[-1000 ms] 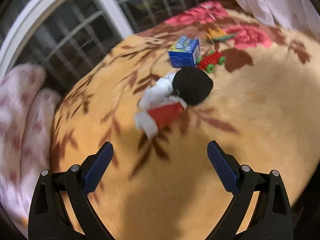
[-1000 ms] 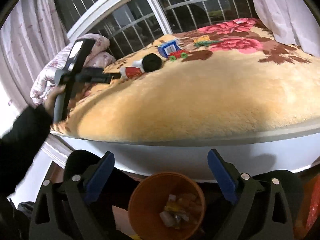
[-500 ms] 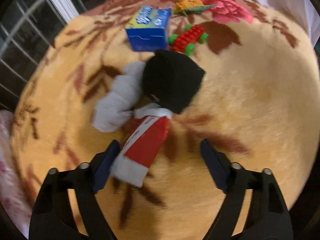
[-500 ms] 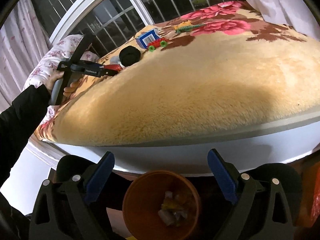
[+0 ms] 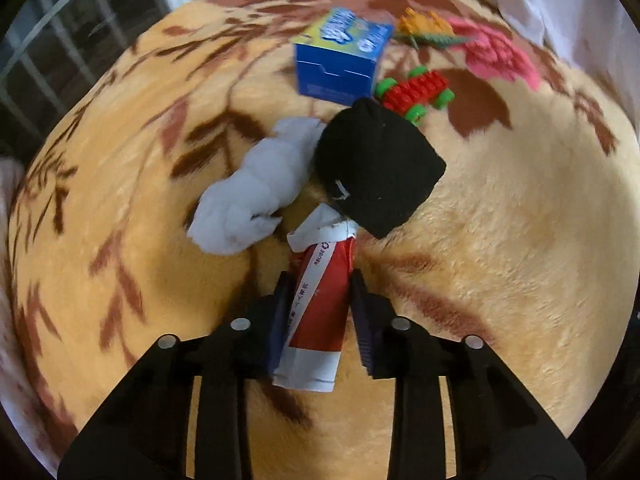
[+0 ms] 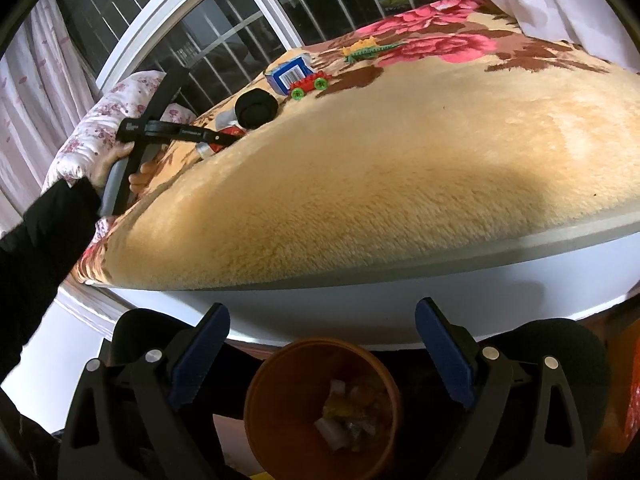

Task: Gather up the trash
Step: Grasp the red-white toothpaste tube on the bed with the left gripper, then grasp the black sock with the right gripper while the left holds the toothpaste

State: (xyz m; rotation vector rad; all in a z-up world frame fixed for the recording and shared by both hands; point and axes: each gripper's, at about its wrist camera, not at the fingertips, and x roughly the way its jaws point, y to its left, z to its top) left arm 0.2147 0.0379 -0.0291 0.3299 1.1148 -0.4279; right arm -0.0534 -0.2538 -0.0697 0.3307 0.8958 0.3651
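The step in hand is the pick-up: the left gripper [image 5: 318, 300] is clamped on a red-and-white wrapper [image 5: 320, 300] that lies on the blanket [image 5: 500, 240] of the bed, its far end touching a black cloth [image 5: 376, 168] with a white tissue wad [image 5: 252, 196] just beside it. A blue box [image 5: 340, 60] and a red toy car [image 5: 416, 90] sit farther off. The right gripper [image 6: 322, 354] hangs with its jaws apart and nothing between them, above an orange bin [image 6: 280, 440] that stands on the floor by the bed and already holds scraps. The next move, I judge, calls for lifting the wrapper clear of the cloth without dragging it, then carrying it off the bed's edge to the bin and letting go over it.
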